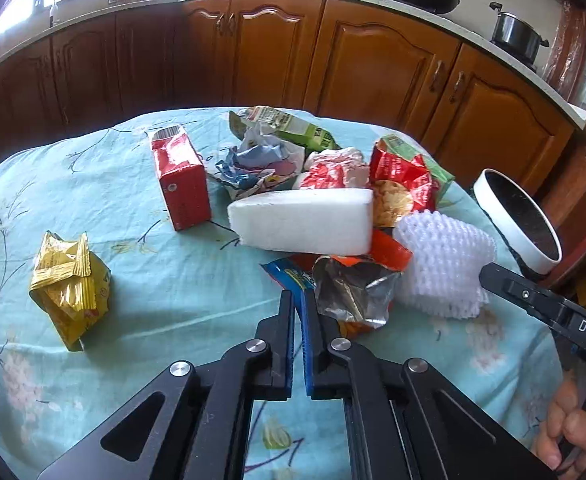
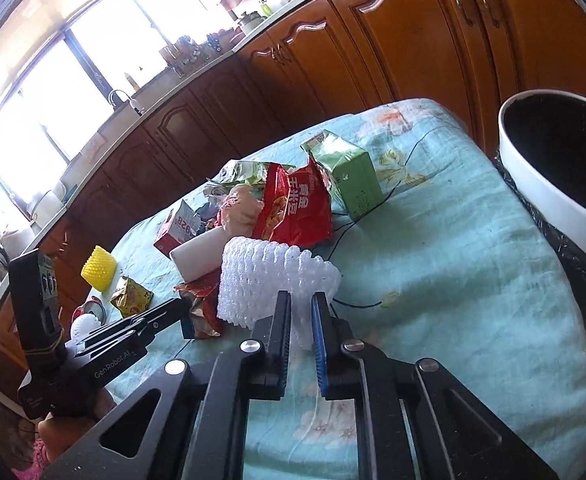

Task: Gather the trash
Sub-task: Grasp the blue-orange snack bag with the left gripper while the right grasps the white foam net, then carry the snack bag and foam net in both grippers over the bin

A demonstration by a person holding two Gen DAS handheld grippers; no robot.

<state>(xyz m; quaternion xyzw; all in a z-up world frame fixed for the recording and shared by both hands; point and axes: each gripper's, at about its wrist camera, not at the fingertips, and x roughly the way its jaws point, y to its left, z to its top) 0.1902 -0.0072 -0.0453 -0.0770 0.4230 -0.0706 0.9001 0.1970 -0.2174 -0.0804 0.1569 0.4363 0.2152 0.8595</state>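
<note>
Right gripper (image 2: 301, 300) pinching the near edge of the white foam net (image 2: 271, 280), jaws narrowed on it. Left gripper (image 1: 297, 300) nearly closed, tips at the crumpled foil wrapper (image 1: 353, 292); grip on it unclear. Rest of the trash heaped mid-table on the blue cloth (image 1: 173, 288), bin (image 2: 561, 184) at the right edge. Risk ahead: soft mesh slipping free on the lift, or dragging the wrapper along. Count: one foam block (image 1: 305, 220), one red carton (image 1: 181, 184), one green carton (image 2: 345, 180), one yellow bag (image 1: 71, 288).
</note>
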